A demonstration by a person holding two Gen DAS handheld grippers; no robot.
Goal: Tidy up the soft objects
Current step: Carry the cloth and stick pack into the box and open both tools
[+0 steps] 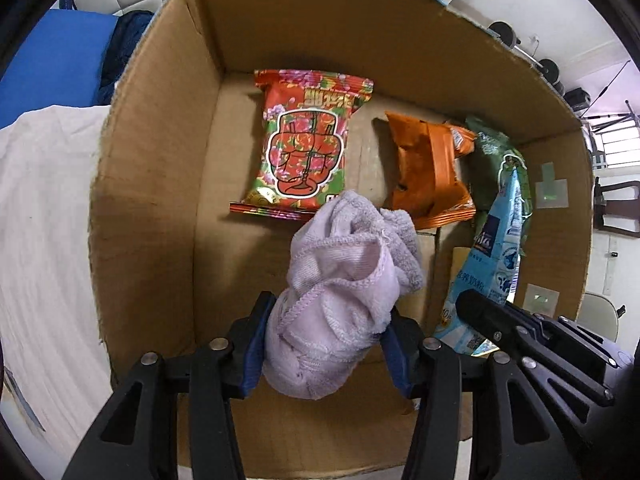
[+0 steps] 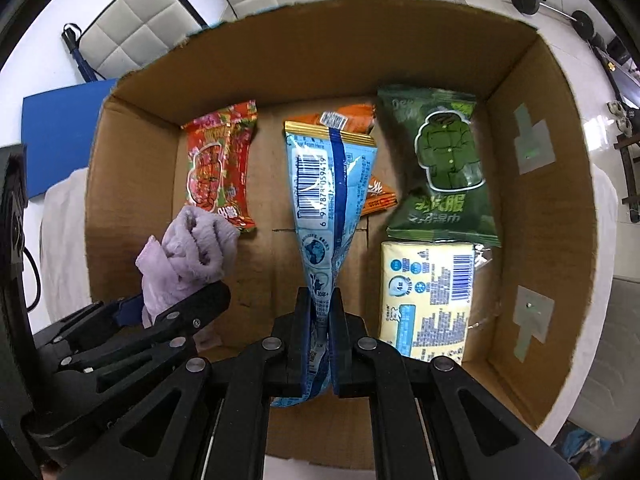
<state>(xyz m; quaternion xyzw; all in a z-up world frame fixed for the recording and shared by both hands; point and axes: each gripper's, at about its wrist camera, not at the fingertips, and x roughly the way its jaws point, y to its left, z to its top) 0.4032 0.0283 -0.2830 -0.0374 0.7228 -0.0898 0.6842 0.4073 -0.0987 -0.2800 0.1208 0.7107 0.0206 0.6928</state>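
Both my arms reach over the open cardboard box [image 2: 132,184]. My left gripper [image 1: 326,344] pinches a crumpled, fuzzy lilac towel [image 1: 340,280] between its jaws; my right gripper [image 2: 320,344] has jaws clamped on a glossy blue pouch [image 2: 328,200]. Below lie red [image 2: 218,164], orange [image 1: 430,172], green [image 2: 444,164] packets and a yellow tissue pack [image 2: 428,296].

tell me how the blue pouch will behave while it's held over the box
The blue pouch is probably floppy: it pinches thin between the right tongs. Its glossy film looks slippery, so it may slide. It seems light, fanning out wide beyond the grip without folding over.
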